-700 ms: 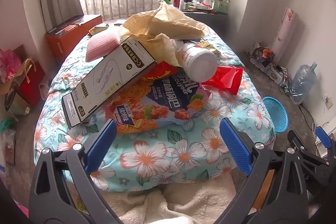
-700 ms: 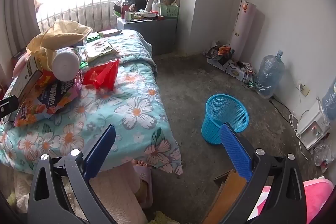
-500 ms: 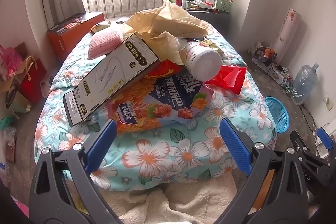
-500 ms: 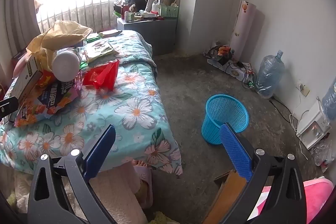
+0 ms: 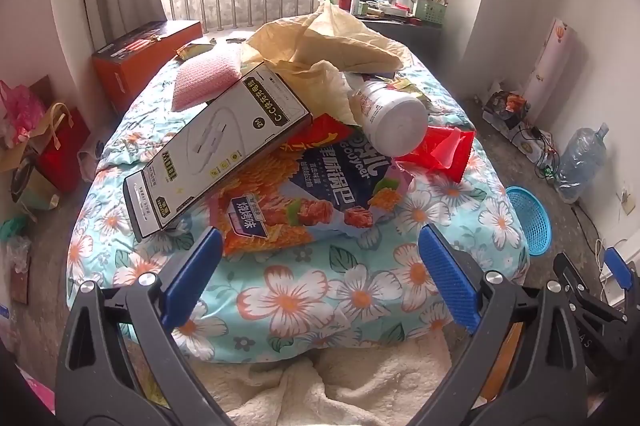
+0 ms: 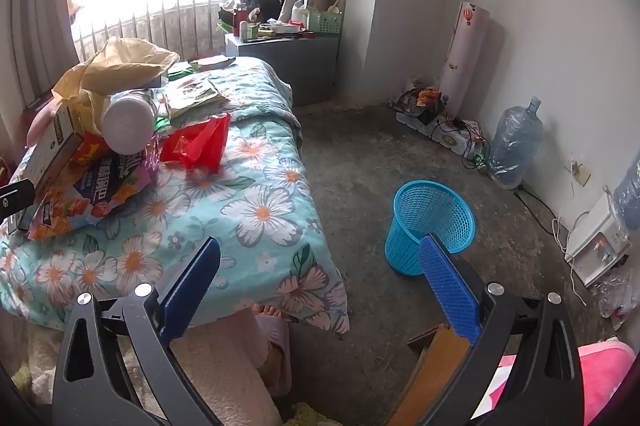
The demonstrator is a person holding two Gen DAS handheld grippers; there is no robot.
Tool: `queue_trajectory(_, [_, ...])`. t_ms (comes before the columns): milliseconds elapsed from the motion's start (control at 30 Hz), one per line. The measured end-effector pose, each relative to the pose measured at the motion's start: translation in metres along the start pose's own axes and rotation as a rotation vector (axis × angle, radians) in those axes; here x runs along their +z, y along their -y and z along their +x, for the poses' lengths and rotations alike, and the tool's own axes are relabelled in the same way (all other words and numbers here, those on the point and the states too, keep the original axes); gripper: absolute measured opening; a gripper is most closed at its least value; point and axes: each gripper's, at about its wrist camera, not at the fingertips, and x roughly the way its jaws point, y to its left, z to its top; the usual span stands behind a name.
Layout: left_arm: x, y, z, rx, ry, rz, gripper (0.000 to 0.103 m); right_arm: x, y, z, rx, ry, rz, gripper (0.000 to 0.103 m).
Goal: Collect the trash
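Trash is heaped on a bed with a floral cover (image 5: 360,290): a long white and black cable box (image 5: 216,150), an orange and blue snack bag (image 5: 304,194), a white plastic jar (image 5: 394,116) lying on its side, a red plastic bag (image 5: 438,146) and crumpled yellow paper (image 5: 328,46). My left gripper (image 5: 318,268) is open above the bed's near edge, short of the snack bag, holding nothing. My right gripper (image 6: 320,274) is open and empty over the bed's corner, with the blue mesh waste basket (image 6: 430,222) on the floor by its right finger.
An orange box (image 5: 140,60) and a red bag (image 5: 60,146) stand left of the bed. A cluttered grey cabinet (image 6: 280,62) is at the bed's far end. A water bottle (image 6: 514,146), cables and a white device (image 6: 600,246) line the right wall. A person's slippered foot (image 6: 272,322) shows below.
The left gripper has pulled back slightly from the pile, so the trash sits a little higher and farther in its view. The right view is the same.
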Motion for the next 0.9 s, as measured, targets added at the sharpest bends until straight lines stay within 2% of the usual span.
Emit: queue_trajectory(900, [0.0002, -0.0033, 0.0021, 0.006, -0.008, -0.004, 0.094, -0.0004, -0.0026, 0.0005, 0.002, 0.007, 0.0, 0.097])
